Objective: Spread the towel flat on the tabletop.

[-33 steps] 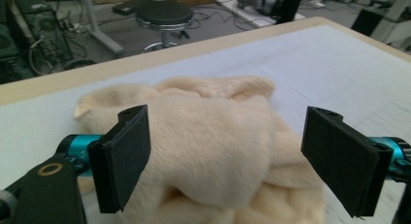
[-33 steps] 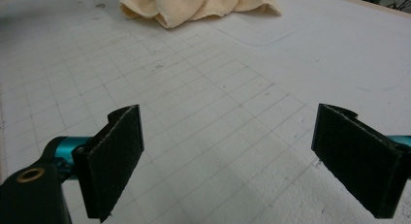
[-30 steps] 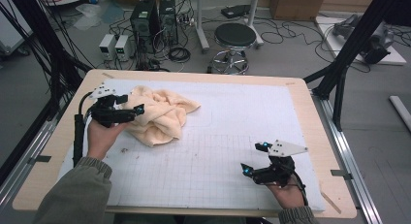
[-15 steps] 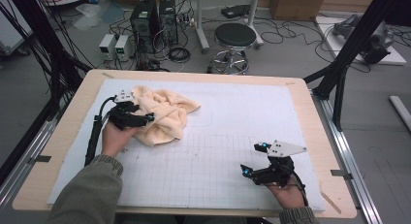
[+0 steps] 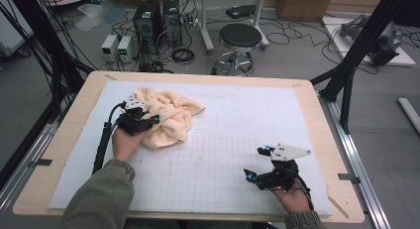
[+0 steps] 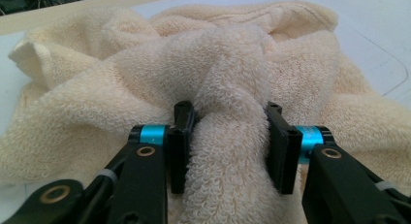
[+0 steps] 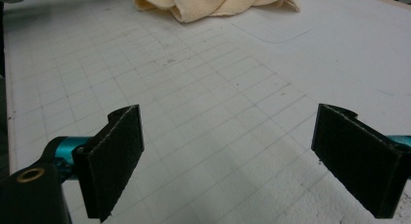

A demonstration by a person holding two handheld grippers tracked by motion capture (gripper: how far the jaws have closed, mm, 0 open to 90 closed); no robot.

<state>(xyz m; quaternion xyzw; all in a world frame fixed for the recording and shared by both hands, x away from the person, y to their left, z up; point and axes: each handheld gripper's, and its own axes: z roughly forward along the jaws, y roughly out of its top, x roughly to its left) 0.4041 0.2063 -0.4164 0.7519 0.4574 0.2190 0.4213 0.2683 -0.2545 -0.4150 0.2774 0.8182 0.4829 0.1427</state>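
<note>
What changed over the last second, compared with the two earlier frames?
The left gripper moved along the near-left side of the towel and came down onto it; its jaws have just been closing and now pinch a thick fold of the towel between the pads. The right gripper stayed open over the gridded mat at the near right. The towel's heap kept its place.

Olive-green sleeve [image 5: 101,199]; black grippers, cyan fittings, seemingly brass rivets.

Ahead of the left hand-held gripper [image 5: 148,121], beyond the worktop [image 5: 74,120] and its white gridded mat [image 5: 237,115], stand two computer towers [image 5: 157,13], two small power supplies [image 5: 118,46] and a black round stool [image 5: 240,36] among floor cables [image 5: 297,28].
</note>
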